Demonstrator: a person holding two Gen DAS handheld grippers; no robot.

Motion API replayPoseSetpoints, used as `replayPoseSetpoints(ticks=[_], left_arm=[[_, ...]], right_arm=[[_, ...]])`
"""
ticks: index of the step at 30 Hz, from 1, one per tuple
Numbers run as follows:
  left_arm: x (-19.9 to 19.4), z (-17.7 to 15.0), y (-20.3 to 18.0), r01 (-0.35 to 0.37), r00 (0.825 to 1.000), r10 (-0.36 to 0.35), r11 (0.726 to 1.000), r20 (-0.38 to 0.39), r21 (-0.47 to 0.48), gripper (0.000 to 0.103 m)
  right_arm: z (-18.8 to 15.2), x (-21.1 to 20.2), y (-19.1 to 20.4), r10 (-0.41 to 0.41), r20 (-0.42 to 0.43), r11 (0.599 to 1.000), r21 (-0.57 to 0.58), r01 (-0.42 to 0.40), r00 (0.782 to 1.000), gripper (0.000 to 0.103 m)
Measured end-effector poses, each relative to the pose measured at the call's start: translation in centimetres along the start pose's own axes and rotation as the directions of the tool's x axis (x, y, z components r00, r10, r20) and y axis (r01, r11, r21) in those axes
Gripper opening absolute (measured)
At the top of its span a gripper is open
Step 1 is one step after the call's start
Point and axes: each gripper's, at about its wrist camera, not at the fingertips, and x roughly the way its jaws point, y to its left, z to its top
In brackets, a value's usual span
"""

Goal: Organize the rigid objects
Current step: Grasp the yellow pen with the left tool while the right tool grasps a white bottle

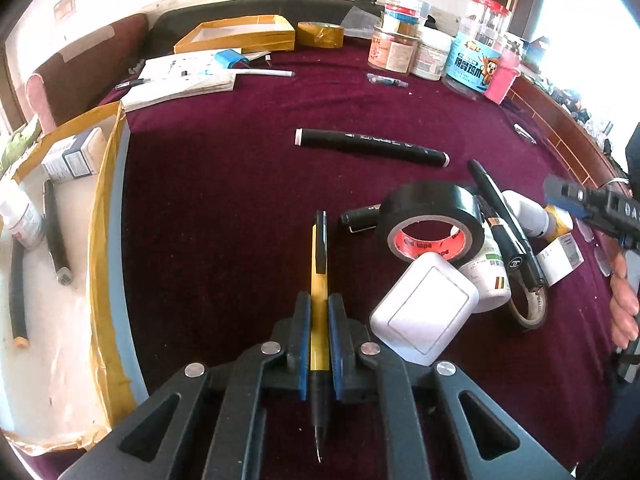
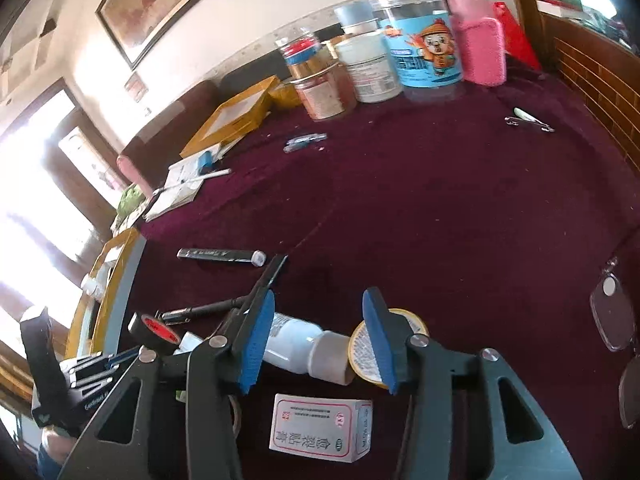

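My left gripper [image 1: 319,304] is shut on a yellow and black pen [image 1: 319,256], held just above the maroon cloth. A pile lies to its right: a black tape roll [image 1: 430,220], a white switch [image 1: 424,314], a black pen [image 1: 504,224] and a white bottle [image 1: 528,212]. A black marker [image 1: 370,147] lies farther off. A cardboard tray [image 1: 100,216] at the left holds a box, a bottle and dark sticks. My right gripper [image 2: 318,332] is open over the white bottle [image 2: 296,344], a round yellow tin [image 2: 362,350] and a medicine box [image 2: 320,426].
Jars and a pink cup [image 1: 456,52] stand at the far right. A flat yellow box [image 1: 236,34], a tape roll [image 1: 320,34] and a notebook [image 1: 180,78] lie at the back. Glasses [image 2: 612,312] and a clip [image 2: 528,120] lie right.
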Motion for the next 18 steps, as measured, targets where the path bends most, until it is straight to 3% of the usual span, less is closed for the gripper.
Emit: replayPoseSetpoints(ticks=[2, 5, 10, 11, 18], left_arm=[[0.0, -0.1, 0.0, 0.001, 1.0, -0.001, 1.0, 0.002, 0.001, 0.008], [0.1, -0.1, -0.1, -0.003, 1.0, 0.003, 1.0, 0.003, 0.01, 0.008], [0.2, 0.1, 0.0, 0.003, 1.0, -0.003, 1.0, 0.0, 0.004, 0.008], [0.3, 0.2, 0.0, 0.001, 1.0, -0.001, 1.0, -0.003, 0.004, 0.008], [0.2, 0.0, 0.0, 0.003, 1.0, -0.003, 1.0, 0.02, -0.011, 0.008]], right_arm=[[-0.2, 0.6, 0.7, 0.038, -0.053, 0.998, -0.037, -0.04, 0.998, 0.045], [-0.9, 1.1, 2.8, -0.05, -0.079, 0.978, -0.208, 0.032, 0.996, 0.045], [-2.2, 3.0, 3.9, -0.111, -0.147, 0.948, -0.312, 0.061, 0.983, 0.043], [-2.5, 3.4, 4.1, -0.131, -0.149, 0.942, -0.326, 0.076, 0.98, 0.034], [-1.8, 2.0, 3.9, -0.114, -0.072, 0.954, -0.287, 0.089, 0.991, 0.033]])
